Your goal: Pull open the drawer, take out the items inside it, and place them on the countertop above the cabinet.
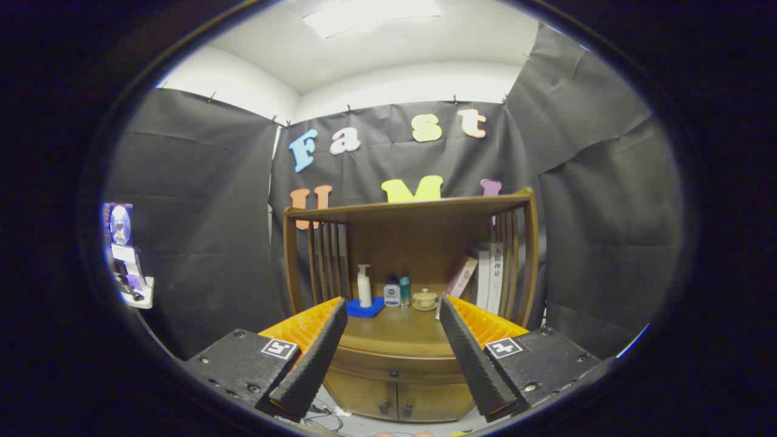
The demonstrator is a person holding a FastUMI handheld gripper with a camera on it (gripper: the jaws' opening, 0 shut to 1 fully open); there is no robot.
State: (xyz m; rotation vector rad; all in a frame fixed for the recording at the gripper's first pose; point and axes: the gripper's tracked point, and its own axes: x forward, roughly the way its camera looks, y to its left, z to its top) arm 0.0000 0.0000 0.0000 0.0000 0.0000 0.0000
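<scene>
You are facing a wooden cabinet (397,364) set against black cloth walls under a white ceiling with a lit panel. Its worktop (400,331) carries a white pump bottle (363,286) on a blue tray (364,308), two small bottles (397,292), a lidded cup (424,298) and leaning books (485,276) beneath a curved wooden top shelf. Your gripper (393,309) has its fingers (312,358) spread wide, holding nothing, well short of the cabinet. The drawer (394,370) sits closed under the worktop, its knob between the fingers, two small doors below. What lies inside the drawer is hidden; cables on the floor are partly cut off
</scene>
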